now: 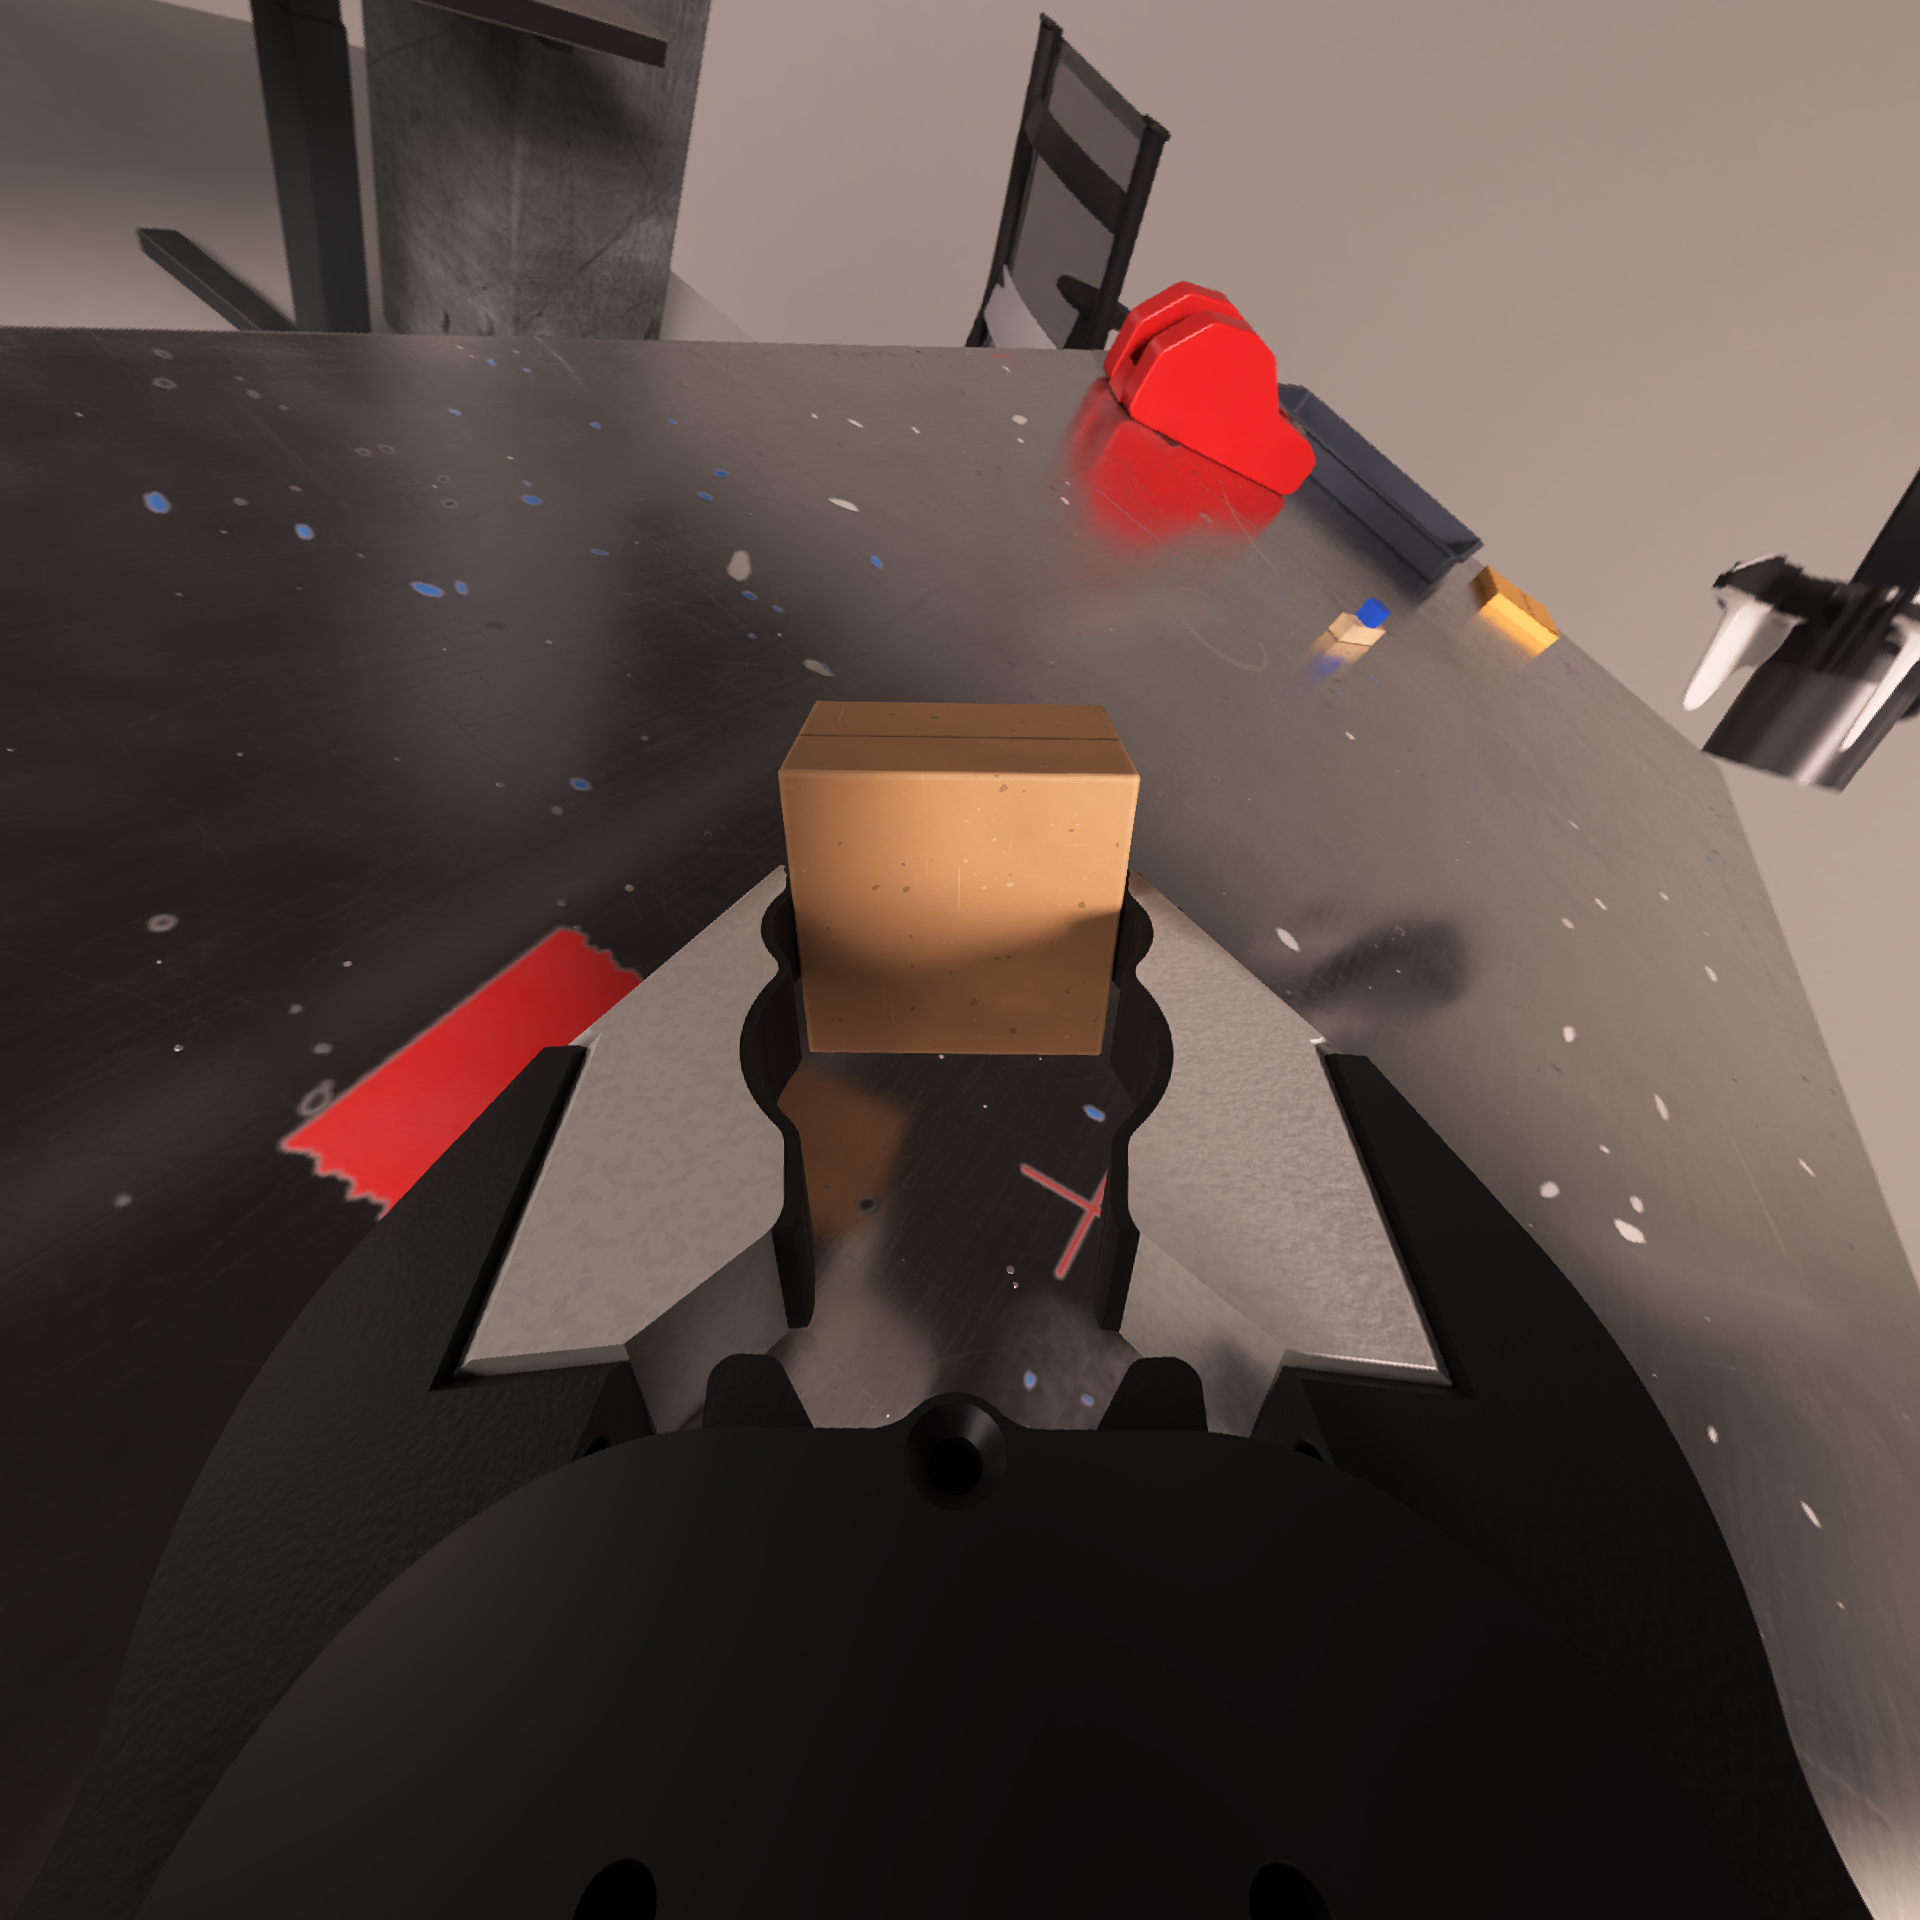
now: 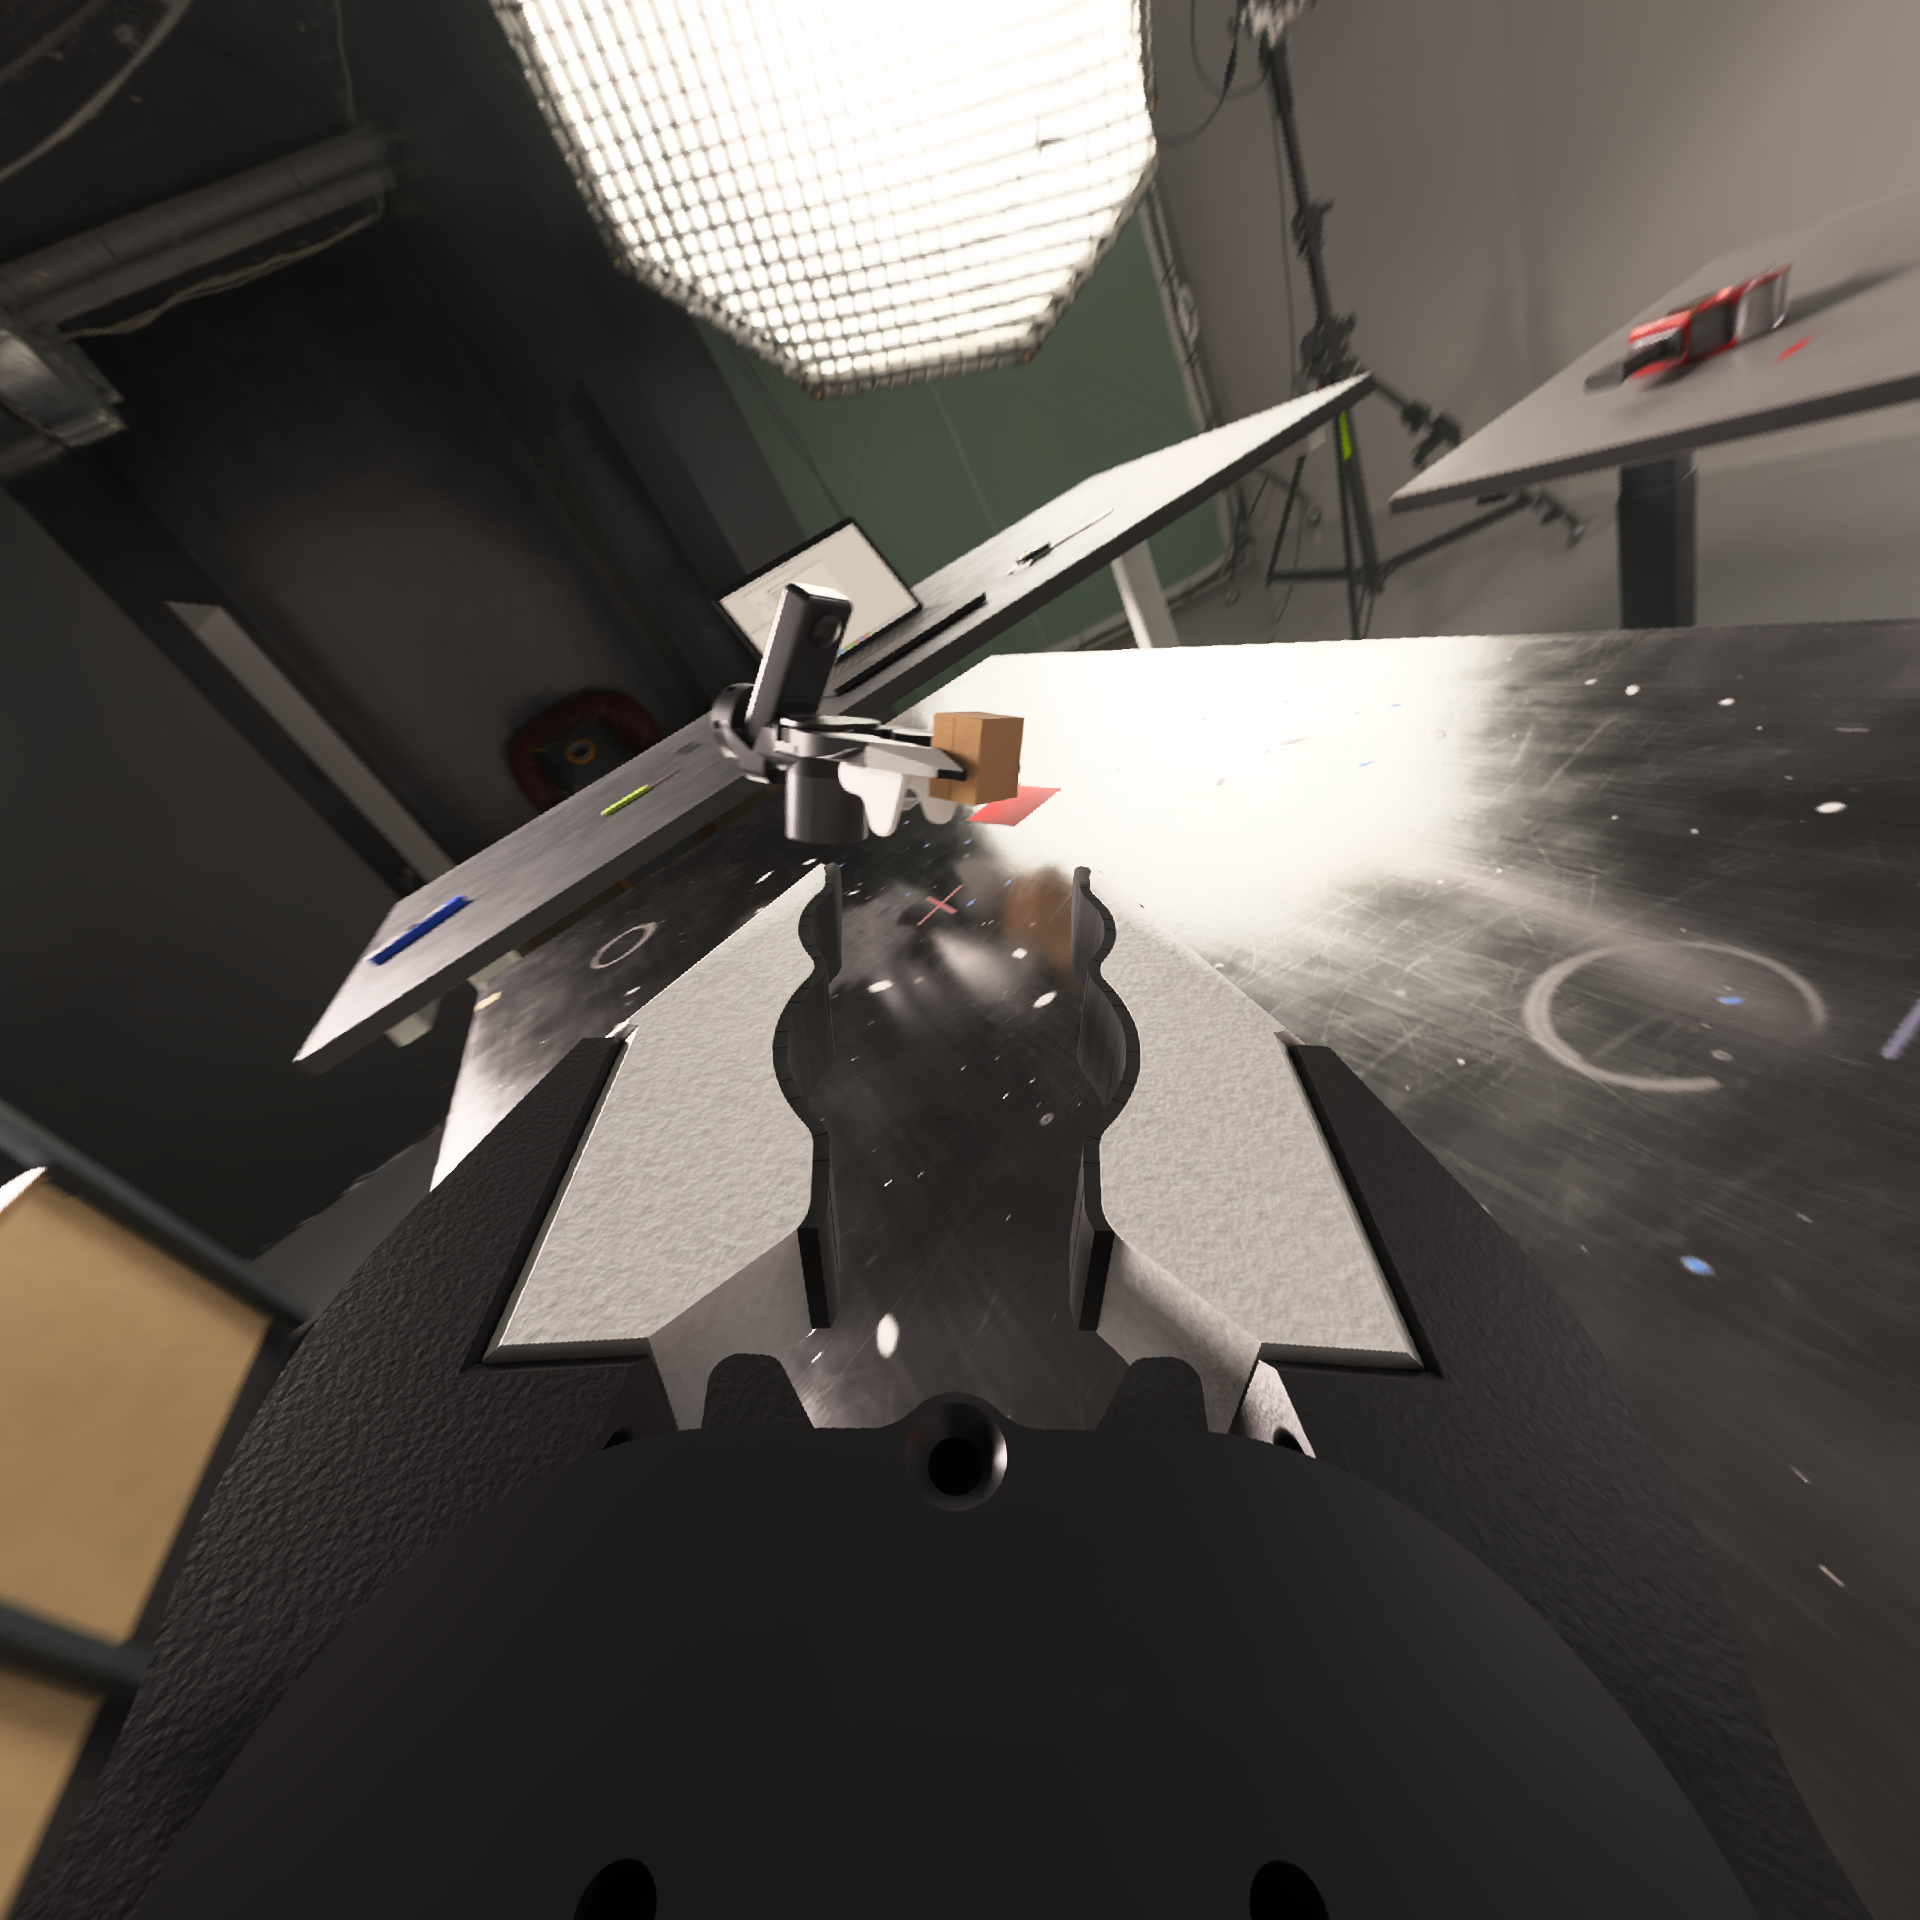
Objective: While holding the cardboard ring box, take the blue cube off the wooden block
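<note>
My left gripper (image 1: 956, 914) is shut on the cardboard ring box (image 1: 958, 883), a plain brown cube held above the dark table (image 1: 520, 675). The box also shows in the right wrist view (image 2: 977, 755), held in the left gripper (image 2: 961, 774) off the table. The blue cube (image 1: 1374, 613) sits on top of the small wooden block (image 1: 1351, 636) far off at the table's right edge. My right gripper (image 2: 954, 894) is open and empty above the table; it shows at the far right of the left wrist view (image 1: 1797, 675). The cube and block are out of the right wrist view.
A red tool-like object (image 1: 1205, 395) and a dark blue tray (image 1: 1382, 478) lie at the far right of the table, with a small yellow-orange block (image 1: 1517, 613) near the edge. Red tape (image 1: 457, 1060) and a red cross mark (image 1: 1070, 1216) lie under the box. Other tables (image 2: 1662, 416) stand beyond.
</note>
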Motion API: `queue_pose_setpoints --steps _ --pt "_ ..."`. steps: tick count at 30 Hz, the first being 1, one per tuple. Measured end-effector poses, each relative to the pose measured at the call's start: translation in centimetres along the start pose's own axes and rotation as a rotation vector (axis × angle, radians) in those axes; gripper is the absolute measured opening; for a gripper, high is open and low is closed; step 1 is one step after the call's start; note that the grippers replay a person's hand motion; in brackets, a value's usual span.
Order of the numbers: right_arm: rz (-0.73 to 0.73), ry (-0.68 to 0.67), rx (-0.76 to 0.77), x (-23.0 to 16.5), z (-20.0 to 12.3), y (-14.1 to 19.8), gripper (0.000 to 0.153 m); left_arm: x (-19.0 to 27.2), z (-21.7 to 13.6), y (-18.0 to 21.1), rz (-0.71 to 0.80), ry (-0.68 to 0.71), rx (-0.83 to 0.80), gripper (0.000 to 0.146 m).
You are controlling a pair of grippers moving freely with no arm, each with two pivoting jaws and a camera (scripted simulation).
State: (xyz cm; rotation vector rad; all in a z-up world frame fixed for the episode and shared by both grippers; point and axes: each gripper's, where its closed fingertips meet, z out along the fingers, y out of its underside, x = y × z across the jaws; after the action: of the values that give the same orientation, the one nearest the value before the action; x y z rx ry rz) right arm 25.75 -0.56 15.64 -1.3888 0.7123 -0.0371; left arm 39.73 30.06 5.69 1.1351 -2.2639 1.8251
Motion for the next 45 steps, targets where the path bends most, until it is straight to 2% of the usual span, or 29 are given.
queue_pose_setpoints --steps 2,4,7,10,14,17,21,25,29,34,40,43,45 --pt "0.034 -0.004 -0.057 -0.2 -2.4 -1.9 0.044 0.1 -0.1 0.0 -0.006 0.018 0.003 0.059" --pt "0.008 0.073 -0.143 1.3 -4.6 -4.1 0.043 0.3 -0.2 -0.1 -0.011 0.033 0.012 0.059" --pt "-0.194 0.346 -0.385 7.3 -8.0 -6.2 0.034 0.4 -0.2 -0.2 -0.018 0.049 0.016 0.059" --pt "-0.348 0.517 -0.749 13.8 -10.3 -5.0 0.022 0.5 -0.3 -0.3 -0.010 0.049 0.025 0.059" --pt "-0.398 0.504 -1.166 18.6 -11.0 -0.7 0.020 1.1 -0.5 -0.2 0.003 0.063 0.036 0.059" --pt "-0.450 0.462 -1.357 20.1 -11.0 1.7 0.020 1.5 -0.6 -0.1 0.006 0.071 0.046 0.059" --pt "-0.469 0.416 -1.522 21.0 -11.4 3.5 0.023 1.5 -0.8 -0.3 -0.003 0.079 0.059 0.059" --pt "-0.478 0.448 -1.564 21.5 -11.6 3.3 0.028 1.5 -0.8 -0.3 -0.011 0.086 0.060 0.059" --pt "-0.500 0.406 -1.599 21.3 -11.2 3.7 0.030 1.6 -0.8 -0.3 -0.008 0.085 0.062 0.059" --pt "-0.457 0.351 -1.687 21.2 -11.3 4.8 0.031 1.8 -0.9 -0.3 -0.009 0.088 0.066 0.059" --pt "-0.425 0.333 -1.681 21.3 -10.7 5.0 0.030 2.1 -1.2 -0.2 -0.010 0.093 0.076 0.059" --pt "-0.398 0.343 -1.675 21.3 -10.7 5.0 0.025 2.1 -1.2 -0.2 -0.011 0.091 0.078 0.059" --pt "-0.365 0.346 -1.670 21.1 -10.7 5.0 0.012 2.0 -1.2 -0.2 -0.007 0.079 0.079 0.059"
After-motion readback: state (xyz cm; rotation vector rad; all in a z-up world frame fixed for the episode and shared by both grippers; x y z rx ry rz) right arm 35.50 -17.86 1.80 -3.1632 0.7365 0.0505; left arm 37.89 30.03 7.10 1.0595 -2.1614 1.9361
